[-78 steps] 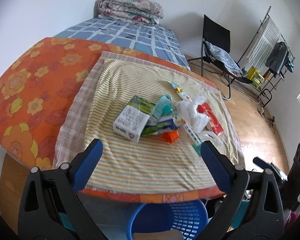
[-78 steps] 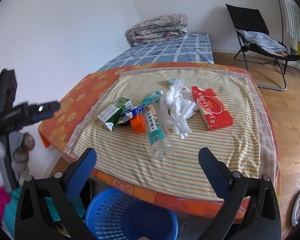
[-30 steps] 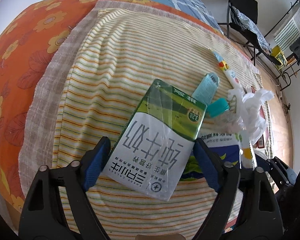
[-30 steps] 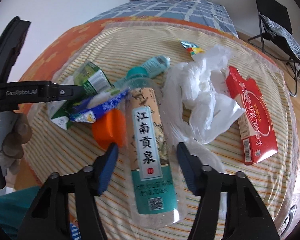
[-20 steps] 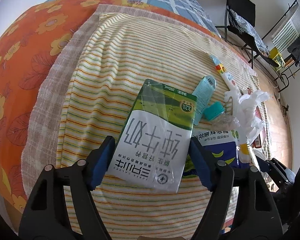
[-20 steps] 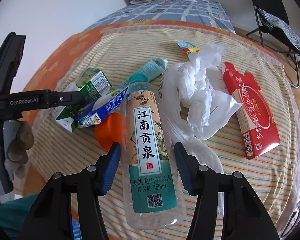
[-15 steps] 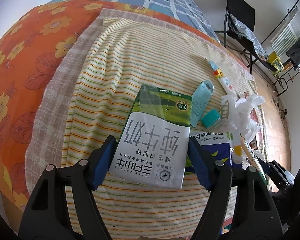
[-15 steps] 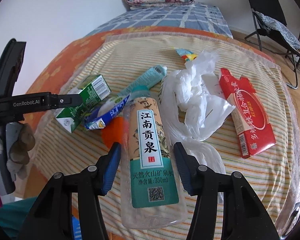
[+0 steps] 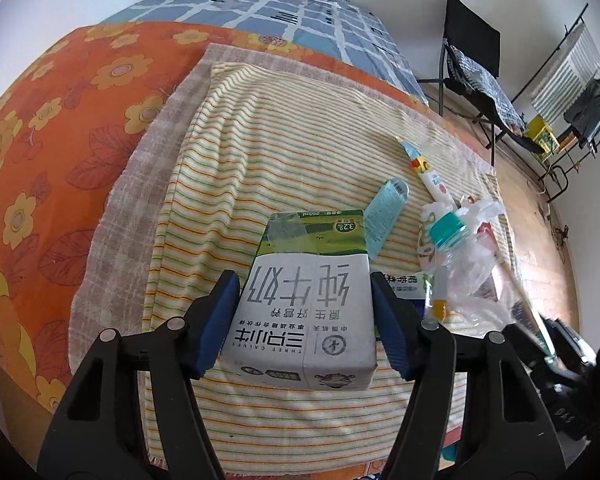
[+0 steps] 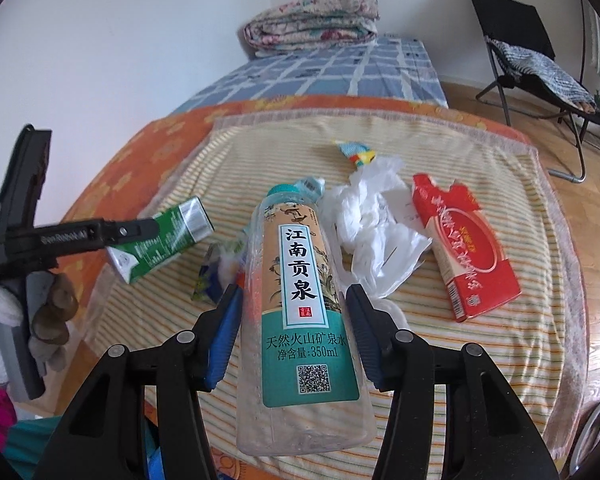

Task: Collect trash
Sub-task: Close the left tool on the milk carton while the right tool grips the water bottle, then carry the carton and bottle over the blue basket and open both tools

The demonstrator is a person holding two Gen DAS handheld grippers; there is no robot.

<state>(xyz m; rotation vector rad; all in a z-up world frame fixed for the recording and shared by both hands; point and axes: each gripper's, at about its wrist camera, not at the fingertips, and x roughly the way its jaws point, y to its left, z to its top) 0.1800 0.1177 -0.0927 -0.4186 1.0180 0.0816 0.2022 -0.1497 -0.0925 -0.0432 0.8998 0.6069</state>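
My left gripper (image 9: 304,292) is shut on a green and white milk carton (image 9: 306,304) and holds it above the striped cloth (image 9: 268,152); the carton (image 10: 160,238) also shows in the right wrist view, lifted off the table. My right gripper (image 10: 294,304) is shut on a clear water bottle (image 10: 300,300) with a teal cap and holds it raised over the table. Left on the cloth are a crumpled white plastic bag (image 10: 376,228), a red carton (image 10: 464,244), a blue snack wrapper (image 10: 216,272), a teal tube (image 9: 386,208) and a small colourful wrapper (image 10: 356,150).
The table has an orange flowered cover (image 9: 52,120) under the striped cloth. A bed with a folded quilt (image 10: 312,24) lies behind it. A black folding chair (image 10: 520,36) stands at the back right on the wooden floor. A clothes rack (image 9: 572,80) stands further right.
Both grippers went from open above the table to shut on their items. The carton and the bottle have since risen off the cloth and come back toward the near edge.
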